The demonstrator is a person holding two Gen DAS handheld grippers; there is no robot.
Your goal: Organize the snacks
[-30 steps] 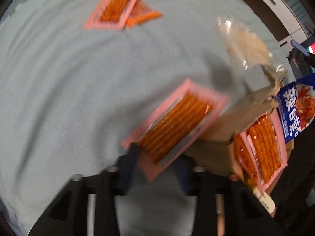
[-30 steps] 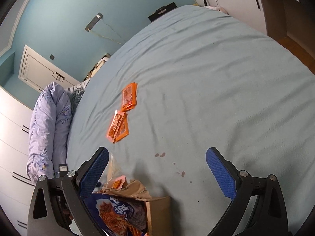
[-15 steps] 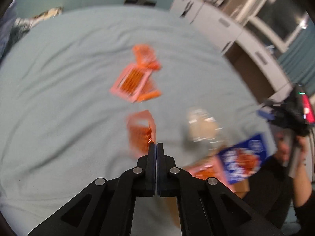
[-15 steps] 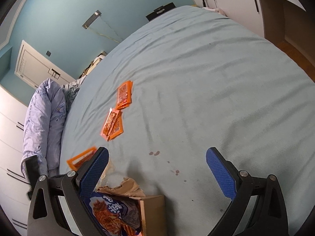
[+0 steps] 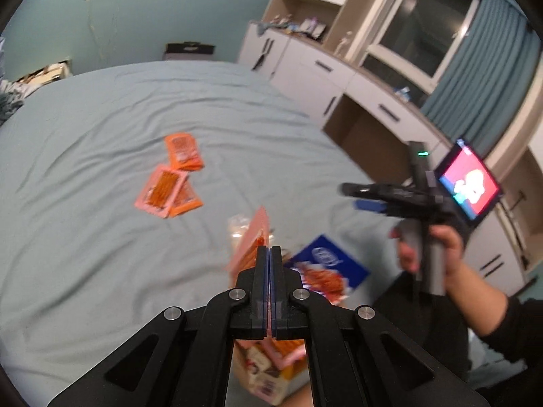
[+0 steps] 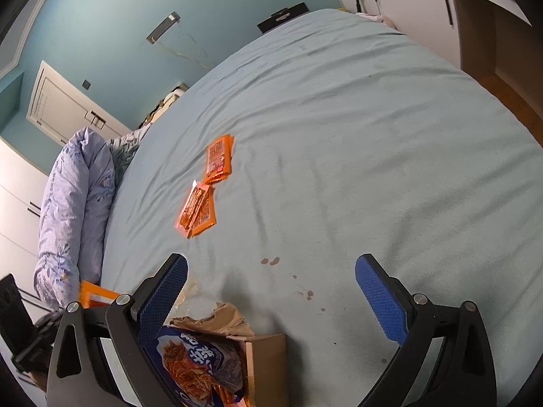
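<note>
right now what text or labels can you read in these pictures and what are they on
"辣白菜": large white characters on the blue snack bag in the cardboard box, partly cut off by the left finger of the right tool.
Oval white logo on the same bag: too blurred to read.
Orange snack packets on the bed: print too small to read.
Screen by the right hand: coloured shapes only, no legible text.

The bed sheet (image 6: 356,142) is pale blue-green with a few small dark red spots near its lower middle. On it lie orange snack packets (image 6: 219,159), one pink-edged packet (image 5: 161,190) showing orange sticks inside. The big snack bag (image 6: 193,363) is dark blue with white characters (and a reddish food picture). The cardboard box (image 6: 268,366) is brown; the rolled quilt (image 6: 73,210) lilac, with blue leaf print
</note>
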